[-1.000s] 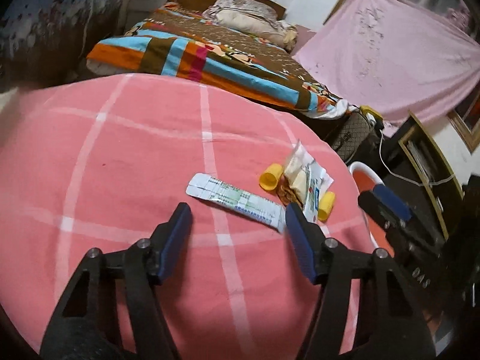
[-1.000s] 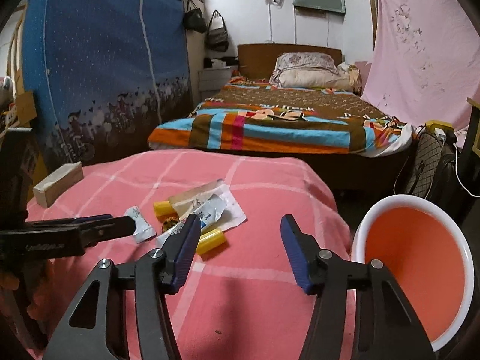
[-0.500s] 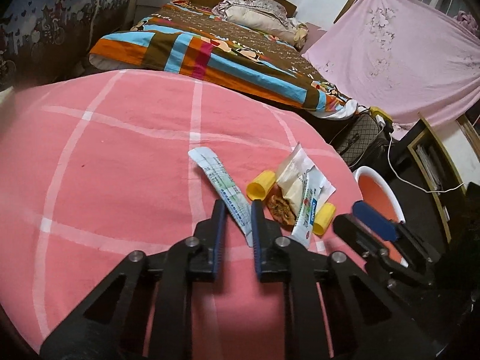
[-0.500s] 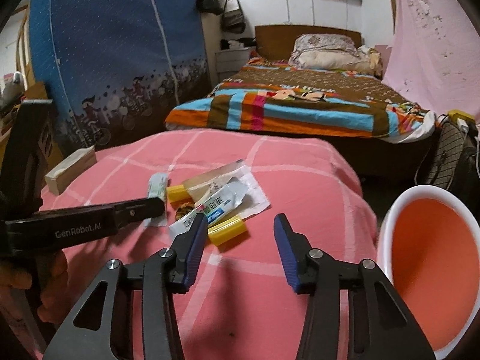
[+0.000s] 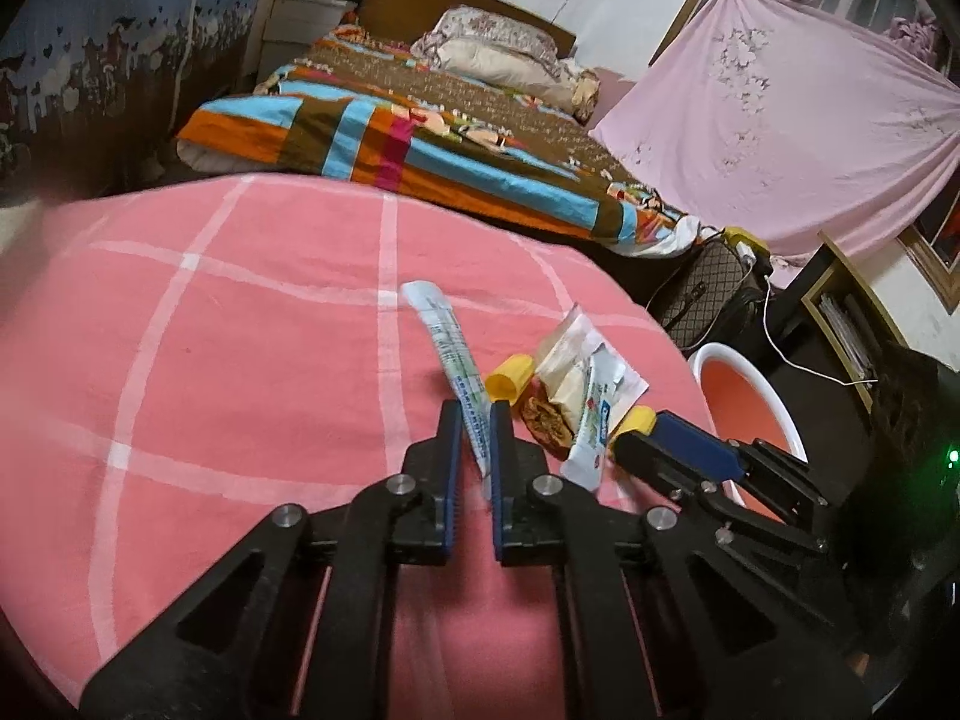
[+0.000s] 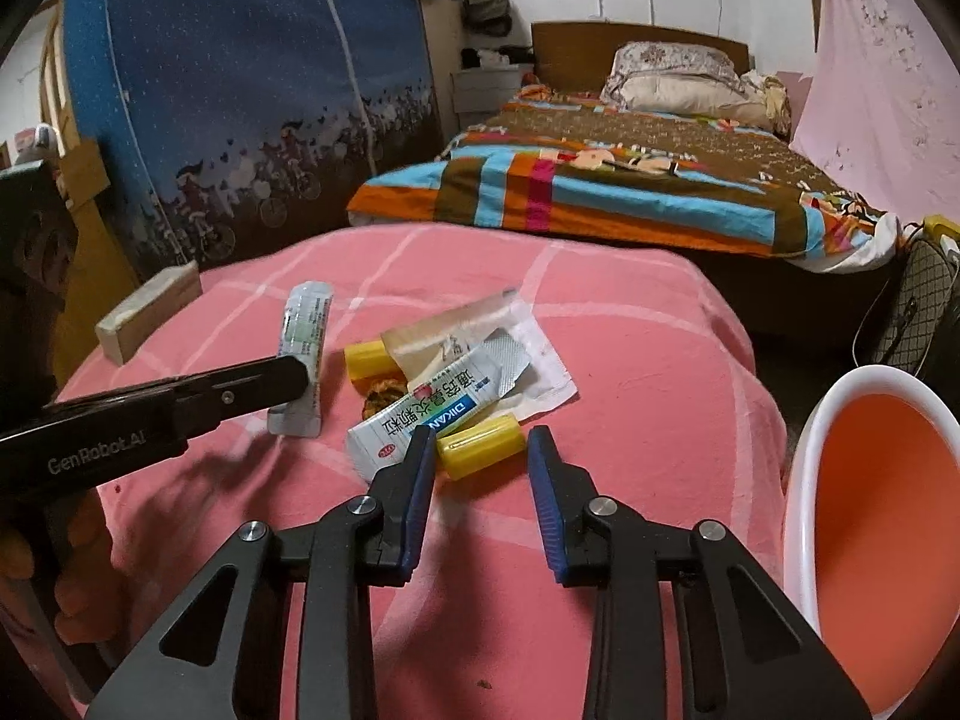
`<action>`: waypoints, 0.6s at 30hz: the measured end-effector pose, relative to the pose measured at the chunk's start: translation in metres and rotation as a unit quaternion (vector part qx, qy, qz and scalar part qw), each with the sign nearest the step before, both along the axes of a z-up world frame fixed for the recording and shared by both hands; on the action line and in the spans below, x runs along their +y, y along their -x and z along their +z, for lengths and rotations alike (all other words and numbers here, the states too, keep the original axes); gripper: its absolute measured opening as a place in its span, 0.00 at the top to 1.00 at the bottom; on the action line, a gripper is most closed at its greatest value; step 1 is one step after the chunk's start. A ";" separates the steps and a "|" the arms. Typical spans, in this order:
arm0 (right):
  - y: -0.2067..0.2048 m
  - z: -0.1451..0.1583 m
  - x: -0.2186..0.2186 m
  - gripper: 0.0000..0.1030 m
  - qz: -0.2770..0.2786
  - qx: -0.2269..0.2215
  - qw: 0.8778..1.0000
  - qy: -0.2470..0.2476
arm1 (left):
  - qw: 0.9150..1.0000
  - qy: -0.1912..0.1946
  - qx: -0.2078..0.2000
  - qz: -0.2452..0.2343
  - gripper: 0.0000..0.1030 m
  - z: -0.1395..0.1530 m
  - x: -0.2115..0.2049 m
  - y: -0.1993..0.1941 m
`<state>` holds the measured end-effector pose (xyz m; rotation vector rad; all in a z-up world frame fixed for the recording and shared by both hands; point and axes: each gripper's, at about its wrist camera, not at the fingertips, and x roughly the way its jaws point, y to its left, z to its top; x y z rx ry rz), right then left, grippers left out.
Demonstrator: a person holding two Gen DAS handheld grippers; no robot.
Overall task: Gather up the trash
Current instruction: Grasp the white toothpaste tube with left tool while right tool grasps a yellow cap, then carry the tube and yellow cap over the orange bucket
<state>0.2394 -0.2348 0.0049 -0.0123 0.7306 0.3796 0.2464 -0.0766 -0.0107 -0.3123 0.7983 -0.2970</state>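
Observation:
On the pink checked cloth [image 5: 240,330] lies a pile of trash. My left gripper [image 5: 475,420] is shut on the near end of a long white-green sachet [image 5: 447,348], which also shows in the right wrist view [image 6: 303,336]. My right gripper [image 6: 480,444] is open, its fingers either side of a yellow cap [image 6: 480,447] on the cloth. Beside it lie a white-blue sachet [image 6: 420,414], a clear wrapper [image 6: 456,330], a second yellow cap [image 6: 366,357] and a brown crumbly bit [image 6: 384,393].
A white bin with an orange inside [image 6: 870,528] stands low at the right of the table; it shows in the left wrist view too [image 5: 744,396]. A wooden block [image 6: 147,315] lies at the cloth's far left. A bed [image 6: 630,180] stands behind.
My left gripper closed on the long sachet and swung it end-on. My right gripper moved forward to the near yellow cap and narrowed its opening.

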 end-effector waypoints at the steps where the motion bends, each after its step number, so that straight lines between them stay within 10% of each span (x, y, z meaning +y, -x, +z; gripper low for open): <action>1: 0.003 0.003 -0.003 0.72 -0.001 -0.011 1.000 -0.008 | 1.000 -0.002 -0.009 0.000 1.00 0.003 0.000 0.003; 18: 0.068 0.055 -0.043 0.72 -0.088 -0.242 0.965 -0.055 | 0.978 -0.050 -0.199 -0.037 1.00 0.054 -0.039 0.046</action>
